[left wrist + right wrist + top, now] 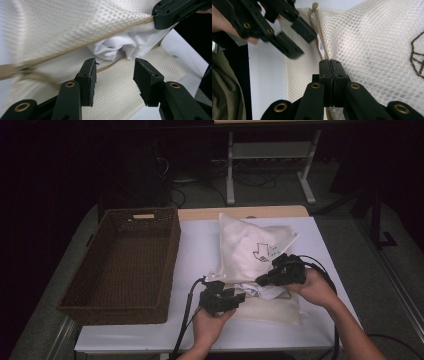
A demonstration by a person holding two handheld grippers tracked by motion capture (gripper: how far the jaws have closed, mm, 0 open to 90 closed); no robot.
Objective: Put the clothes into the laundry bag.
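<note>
**Status: mesh laundry bag open, garment partly inserted**

The mesh bag (252,251) lies at centre right of the high view, on the white table (197,247), right of the wicker basket (125,262).

Right gripper (331,65): jaws clamped together on the beige zipper edge (320,47) of the bag's upper layer, holding the mouth lifted, as seen at lower centre of the right gripper view.

Left gripper (113,75): jaws parted, nothing between them; they stand just in front of the opening, above the lower mesh layer.

Done, by appearance: bag unzipped; white garment (117,48) mostly inside, a bunched fold showing at the mouth in the centre of the left gripper view.

Remaining, by judgement: push the fold fully in, close the zipper, possibly move the bag to the basket.
</note>
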